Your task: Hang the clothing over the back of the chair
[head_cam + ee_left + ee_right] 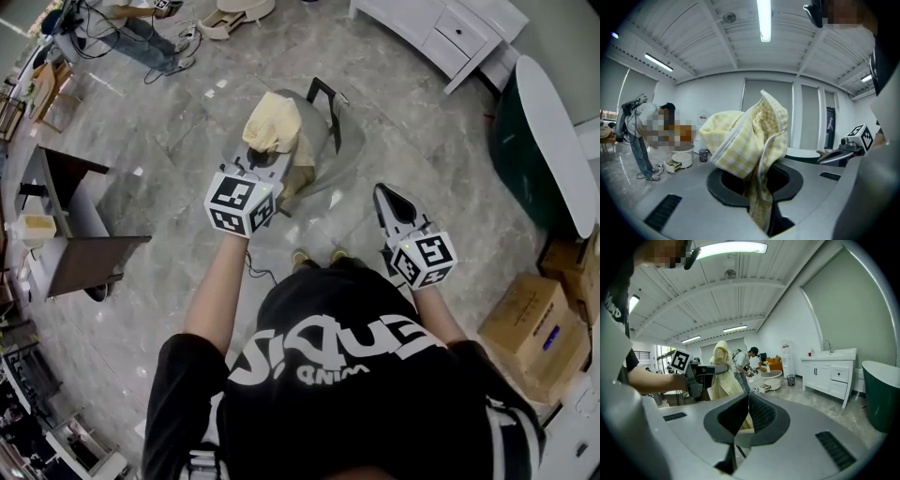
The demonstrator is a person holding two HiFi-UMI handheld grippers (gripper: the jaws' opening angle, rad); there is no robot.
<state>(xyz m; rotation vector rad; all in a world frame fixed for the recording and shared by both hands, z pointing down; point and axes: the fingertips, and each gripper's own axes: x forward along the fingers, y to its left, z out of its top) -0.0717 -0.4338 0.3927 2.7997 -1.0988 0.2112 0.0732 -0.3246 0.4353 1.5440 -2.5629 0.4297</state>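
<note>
While the left hand-held gripper (pixel 757 177) clamps one garment (pixel 740 140), the right one (pixel 747 397) is closed.

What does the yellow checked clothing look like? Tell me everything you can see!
The clothing is soft, pale yellow fabric with small white checks and a white-edged seam running along it. It is crumpled into a bunch and pinched between the closed jaws of the left gripper, with a strip trailing down between them. In the right gripper view it hangs in a long fold. Seen from above, it is over the grey chair; whether it touches the chair cannot be told.
</note>
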